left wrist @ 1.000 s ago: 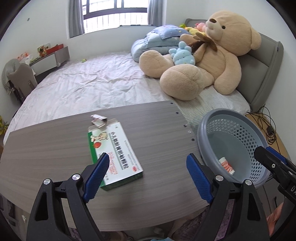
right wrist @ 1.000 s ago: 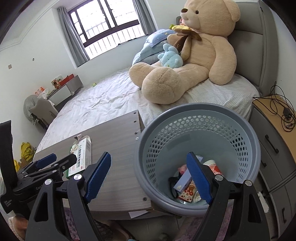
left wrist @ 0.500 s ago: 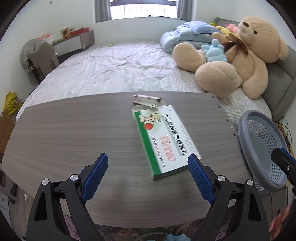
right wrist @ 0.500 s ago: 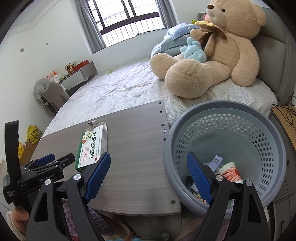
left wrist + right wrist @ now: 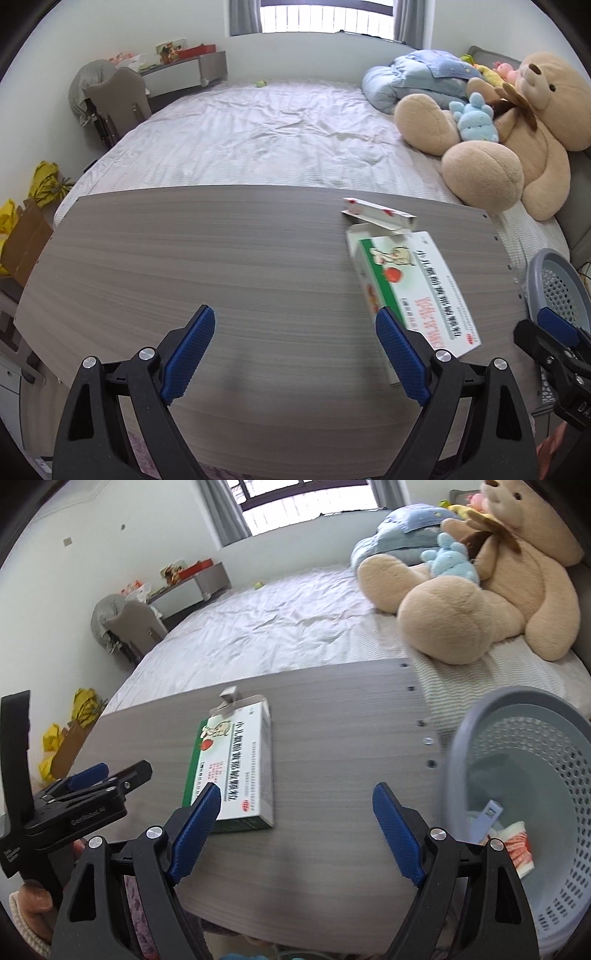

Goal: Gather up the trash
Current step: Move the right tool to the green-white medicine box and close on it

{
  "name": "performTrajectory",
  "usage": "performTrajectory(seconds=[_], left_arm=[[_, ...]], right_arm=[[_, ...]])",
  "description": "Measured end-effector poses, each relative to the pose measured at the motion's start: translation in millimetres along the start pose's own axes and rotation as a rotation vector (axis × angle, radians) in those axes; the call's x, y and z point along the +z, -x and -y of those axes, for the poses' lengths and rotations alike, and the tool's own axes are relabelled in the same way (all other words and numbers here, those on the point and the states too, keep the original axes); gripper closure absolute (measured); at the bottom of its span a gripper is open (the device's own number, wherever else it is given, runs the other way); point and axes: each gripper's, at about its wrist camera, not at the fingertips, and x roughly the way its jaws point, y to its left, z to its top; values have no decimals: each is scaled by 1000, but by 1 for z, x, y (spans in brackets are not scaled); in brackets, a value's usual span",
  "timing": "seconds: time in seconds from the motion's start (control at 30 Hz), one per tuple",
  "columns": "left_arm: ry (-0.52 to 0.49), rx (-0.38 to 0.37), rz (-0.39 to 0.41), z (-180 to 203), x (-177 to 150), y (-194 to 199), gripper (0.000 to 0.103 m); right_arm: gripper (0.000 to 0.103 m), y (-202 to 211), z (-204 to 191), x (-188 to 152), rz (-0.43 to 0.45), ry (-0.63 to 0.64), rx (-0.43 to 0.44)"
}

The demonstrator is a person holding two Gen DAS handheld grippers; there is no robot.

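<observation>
A flat white-and-green medicine box [image 5: 410,288] [image 5: 236,768] with an open end flap lies on the grey wooden table [image 5: 221,266] [image 5: 332,738]. My left gripper [image 5: 295,354] is open over bare table, the box just behind its right finger. In the right wrist view my right gripper [image 5: 297,830] is open and empty, its left finger in front of the box's near edge; the left gripper [image 5: 107,775] shows at the left. A grey perforated basket [image 5: 535,775] [image 5: 554,288] off the table's right end holds several bits of trash.
A bed with a large teddy bear [image 5: 517,140] [image 5: 480,590], a blue plush and pillows lies behind the table. A chair and shelf [image 5: 114,99] stand at the far left wall. Yellow bags and a cardboard box [image 5: 29,206] sit on the floor at left.
Both grippers have swung left, away from the basket and over the table. The box now sits at the right of the left view and near the right gripper's left finger. Both stayed open.
</observation>
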Motion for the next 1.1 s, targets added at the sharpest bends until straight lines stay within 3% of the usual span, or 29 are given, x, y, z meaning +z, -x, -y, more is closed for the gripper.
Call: performTrajectory(seconds=[0.3,0.53,1.1], left_arm=[[51,40,0,-44,-1,-8,16],[94,24,-22,-66,-3,-20,16],[132,7,-10,-80,-3,-20,16]], right_arm=[[19,-57,-42,22,-96,57,2],[18,-87,-61,26,-156,73,-28],[13,-103,-81,29,-203,104,-15]])
